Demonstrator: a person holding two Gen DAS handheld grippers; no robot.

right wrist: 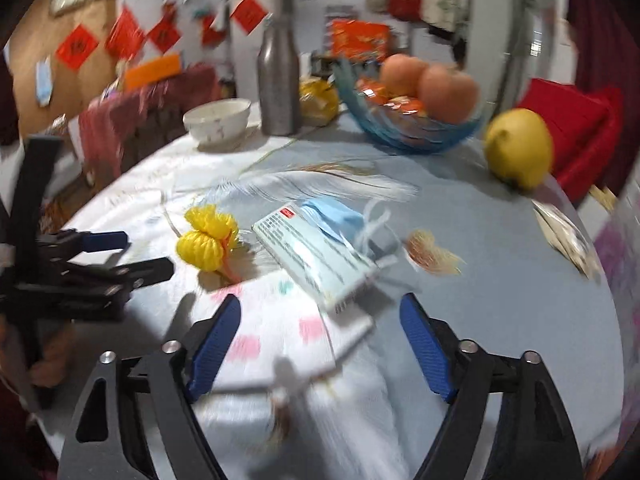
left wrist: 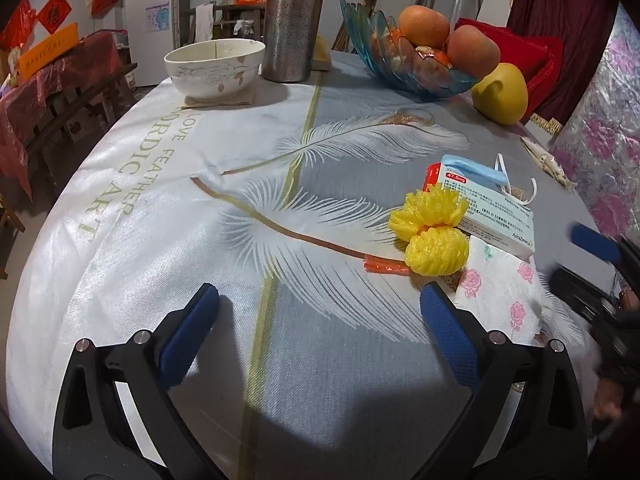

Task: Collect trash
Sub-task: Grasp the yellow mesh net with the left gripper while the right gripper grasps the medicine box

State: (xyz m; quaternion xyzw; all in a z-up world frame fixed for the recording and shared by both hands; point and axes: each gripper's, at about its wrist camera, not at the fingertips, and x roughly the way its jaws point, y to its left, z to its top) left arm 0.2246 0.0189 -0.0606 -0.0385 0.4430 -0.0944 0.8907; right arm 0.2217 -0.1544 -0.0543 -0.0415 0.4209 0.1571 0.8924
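L wrist view is sharp; R wrist view is motion-blurred. Only the L view shows the tablecloth (left wrist: 132, 184) lettering and the orange strip (left wrist: 385, 267) by the near end of the yellow net bundle (left wrist: 430, 232). Only the R view shows a golden-brown scrap (right wrist: 434, 254) right of the medicine box (right wrist: 316, 258), plus a thin white stick-like item (right wrist: 350, 340) at the box's near corner, too blurred to ID.

Trash cluster sits mid-right on the table: box w/ blue face mask (left wrist: 474, 172) lying on its far end, yellow net just left of it, floral napkin (left wrist: 504, 292) nearer, tucked under the box's near end.

Left gripper (left wrist: 320, 306): jaws spread wide, holding nothing, above bare cloth; right fingertip (left wrist: 434, 298) just beside napkin edge, contact unclear. Right gripper (right wrist: 320, 312): also spread wide, nothing held, jaws either side of napkin and box's near end.

Far side: bowl (left wrist: 214, 66), steel bottle (left wrist: 294, 20), fruit dish (left wrist: 404, 68), yellow fruit (left wrist: 500, 94).
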